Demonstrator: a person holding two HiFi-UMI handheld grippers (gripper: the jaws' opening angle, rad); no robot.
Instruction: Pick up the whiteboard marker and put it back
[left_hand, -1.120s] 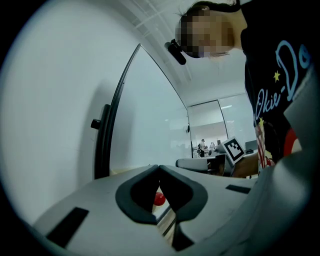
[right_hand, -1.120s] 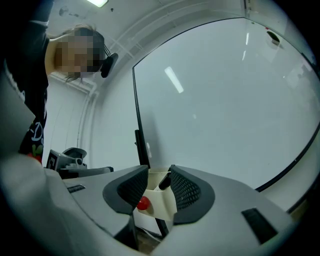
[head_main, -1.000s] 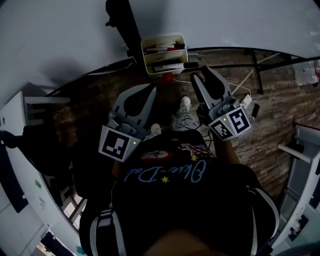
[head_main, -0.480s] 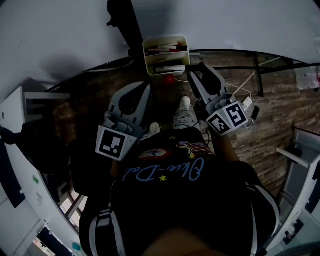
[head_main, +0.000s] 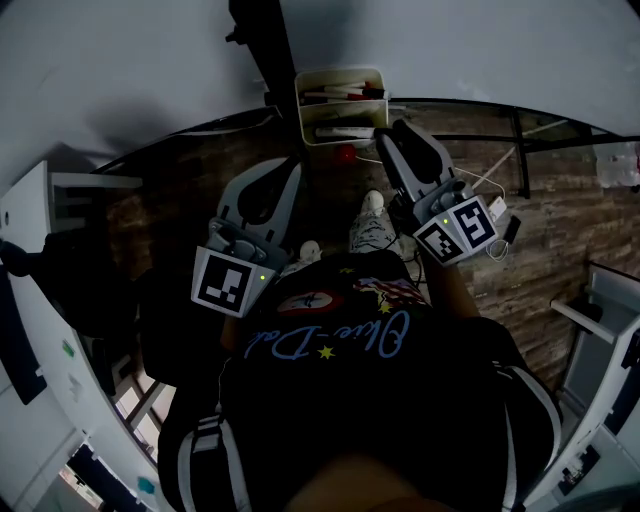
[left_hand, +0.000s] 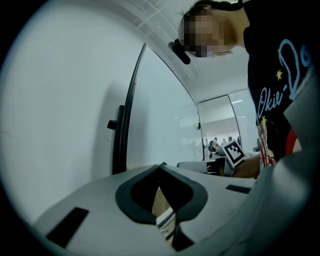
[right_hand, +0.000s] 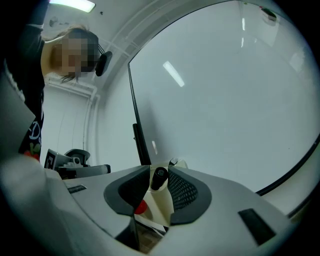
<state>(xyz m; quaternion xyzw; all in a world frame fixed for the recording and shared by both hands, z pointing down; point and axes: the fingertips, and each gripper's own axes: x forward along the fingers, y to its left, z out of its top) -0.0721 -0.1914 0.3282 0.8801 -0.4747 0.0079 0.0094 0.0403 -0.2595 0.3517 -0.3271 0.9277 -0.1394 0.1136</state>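
Note:
A cream marker holder (head_main: 306, 112) hangs on the whiteboard's lower edge with several markers in it. The whiteboard marker (right_hand: 159, 178) shows its black cap end-on, and its white body (head_main: 345, 132) lies in the holder's lower shelf. My right gripper (head_main: 386, 136) (right_hand: 159, 171) is at the holder's right end. Its jaws are closing, the cap fills the gap between the pads, and both pads touch it. My left gripper (head_main: 297, 165) (left_hand: 161, 165) hangs lower left of the holder, shut, tips together and empty.
The whiteboard (head_main: 450, 40) fills the top of the head view, with a black upright bar (head_main: 262, 40) left of the holder. A red round thing (head_main: 343, 155) sits just under the holder. A white cabinet (head_main: 40, 250) stands at the left. Cables (head_main: 490, 165) run along the floor.
My right gripper has shifted left toward the holder's end, and the marker's black cap that stuck out is now covered by its tips. The left gripper has hardly moved.

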